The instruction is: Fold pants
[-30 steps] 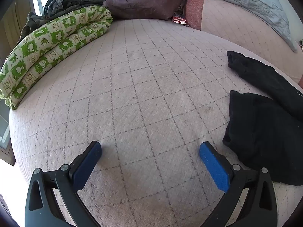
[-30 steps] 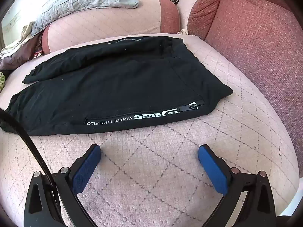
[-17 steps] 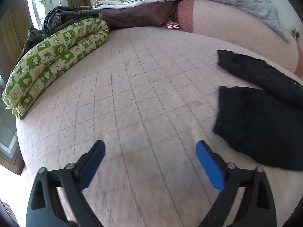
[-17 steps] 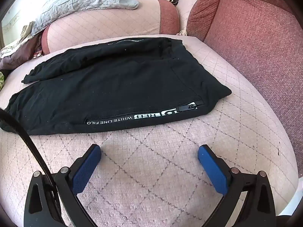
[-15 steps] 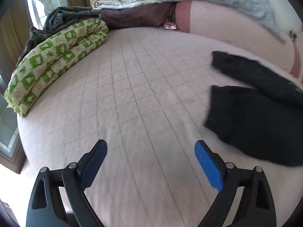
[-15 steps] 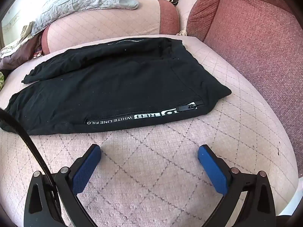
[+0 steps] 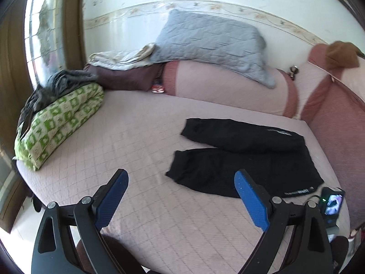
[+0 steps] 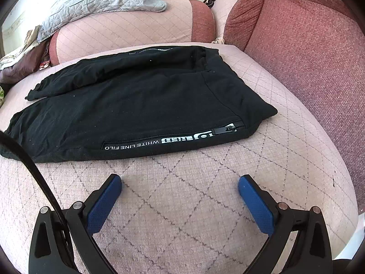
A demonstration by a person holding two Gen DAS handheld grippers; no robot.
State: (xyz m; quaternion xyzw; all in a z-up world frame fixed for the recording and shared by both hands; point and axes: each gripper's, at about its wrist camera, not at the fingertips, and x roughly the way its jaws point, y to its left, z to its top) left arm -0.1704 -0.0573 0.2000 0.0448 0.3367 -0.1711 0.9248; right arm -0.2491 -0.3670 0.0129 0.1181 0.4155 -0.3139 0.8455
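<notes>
pants (image 8: 136, 100) lie flat on the pink quilted bed (image 8: 182, 205), and both of your grippers are wide open, holding nothing.

your left gripper (image 7: 180, 196) hangs above the bed, with the black pants (image 7: 246, 159) ahead and to its right, legs pointing left. your right gripper (image 8: 180, 196) sits low over the bed, near the side of the pants with the white words. a green blanket (image 7: 59, 123) is well apart on the left, and a gray pillow (image 7: 209, 41) is at the back.
</notes>
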